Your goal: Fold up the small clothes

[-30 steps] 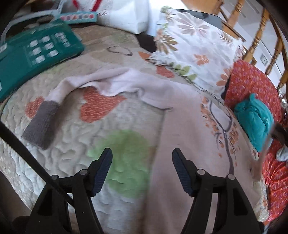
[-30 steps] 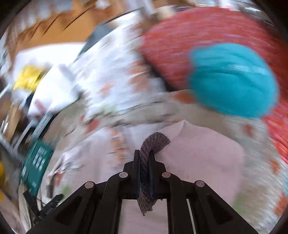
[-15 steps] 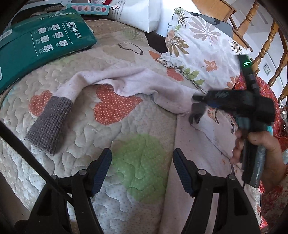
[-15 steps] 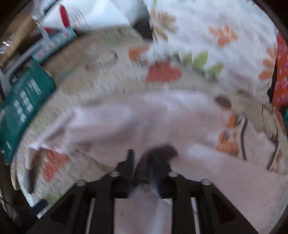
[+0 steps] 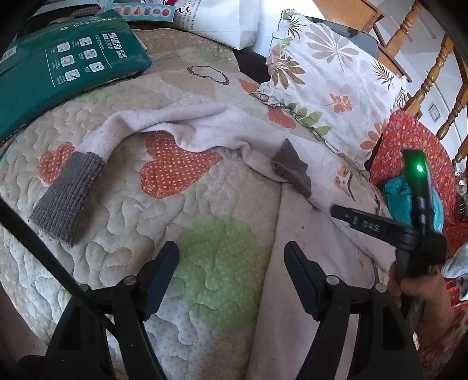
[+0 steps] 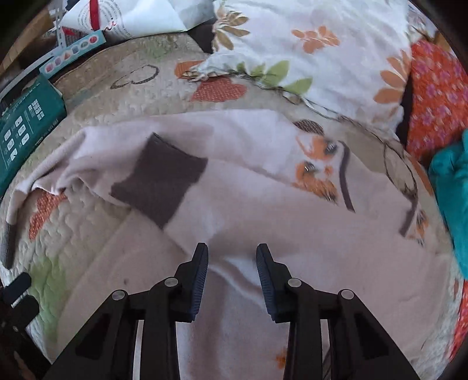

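A pale pink small top (image 5: 204, 128) lies spread on the quilt (image 5: 122, 204). Its left sleeve stretches out to a grey cuff (image 5: 67, 193). The other sleeve is folded in, and its grey cuff (image 6: 161, 181) rests free on the pink body (image 6: 292, 233). My right gripper (image 6: 232, 263) hovers over the body a little short of that cuff. Its jaws are closing with nothing pressed between them. In the left wrist view the right gripper (image 5: 336, 211) shows at the right, held by a hand (image 5: 418, 295). My left gripper (image 5: 231, 271) stands open above the quilt's green patch, holding nothing.
A green package (image 5: 67, 67) lies at the quilt's far left. A white bag (image 5: 222, 20) stands behind. A floral pillow (image 5: 330, 76) borders the top at the back right, with a red cushion (image 5: 409, 146), a teal cloth (image 6: 450, 181) and wooden spindles (image 5: 424, 84) beyond.
The right gripper swung in from the right with the grey cuff shut in it, let the cuff go on the pink body and drew back. The left gripper hardly moved.
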The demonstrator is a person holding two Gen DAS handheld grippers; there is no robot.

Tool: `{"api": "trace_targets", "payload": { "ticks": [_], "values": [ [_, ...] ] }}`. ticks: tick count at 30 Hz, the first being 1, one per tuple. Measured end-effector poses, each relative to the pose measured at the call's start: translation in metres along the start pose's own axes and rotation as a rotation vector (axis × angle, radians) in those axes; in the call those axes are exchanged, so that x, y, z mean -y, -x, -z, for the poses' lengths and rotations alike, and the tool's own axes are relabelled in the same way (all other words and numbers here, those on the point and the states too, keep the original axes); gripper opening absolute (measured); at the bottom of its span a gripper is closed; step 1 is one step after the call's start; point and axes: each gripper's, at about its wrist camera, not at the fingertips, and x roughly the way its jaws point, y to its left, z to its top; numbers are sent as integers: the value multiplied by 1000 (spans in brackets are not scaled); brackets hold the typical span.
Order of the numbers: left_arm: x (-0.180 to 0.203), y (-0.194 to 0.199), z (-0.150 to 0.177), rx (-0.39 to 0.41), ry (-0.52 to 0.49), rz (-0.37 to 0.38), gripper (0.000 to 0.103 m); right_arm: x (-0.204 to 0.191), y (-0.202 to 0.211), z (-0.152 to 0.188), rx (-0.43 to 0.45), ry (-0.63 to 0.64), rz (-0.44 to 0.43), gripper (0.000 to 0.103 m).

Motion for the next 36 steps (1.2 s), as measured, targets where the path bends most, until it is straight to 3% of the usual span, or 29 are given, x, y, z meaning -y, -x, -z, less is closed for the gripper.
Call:
{"api": "trace_targets", "payload": {
  "ticks": [2,4,7,9,10,14,16,18,19,21,26,28,30,32,34,36],
  "values": [
    [-2,2,1,1,-5,-6,74,22,16,15,23,-96,-72,37],
    [-5,3,2,0,-2,-8,74,54,36,35,54,-181,-75,37],
    [-10,3,2,-8,28,2,74,127,73,73,131,-301,87,45],
    [-8,3,3,-6,36,1,76,167,85,89,146,-348,212,63],
    [-6,3,4,-6,33,2,76,188,88,96,139,-374,251,65],
    [11,0,11,-14,-10,5,77,243,73,111,89,-469,273,71],
    [19,0,15,-15,-33,2,77,253,55,117,61,-505,216,70],
    [25,-1,21,-21,-54,-6,77,256,41,122,41,-558,52,11],
    [26,-1,24,-24,-59,-9,77,258,40,124,42,-590,11,11],
    [27,0,26,-23,-67,-18,77,263,50,123,64,-589,19,9],
    [22,3,26,-13,-57,-29,77,295,54,134,4,-640,183,6],
    [22,3,26,-15,-56,-29,77,297,43,137,-59,-643,210,14],
    [24,4,28,-16,-71,-35,77,293,48,140,-28,-622,256,43],
    [25,4,29,-17,-85,-36,77,287,63,147,13,-614,258,45],
    [24,3,30,-21,-95,-38,77,277,92,161,117,-601,281,45],
    [22,2,31,-28,-90,-37,77,264,117,176,194,-577,276,55]
  ]
}}
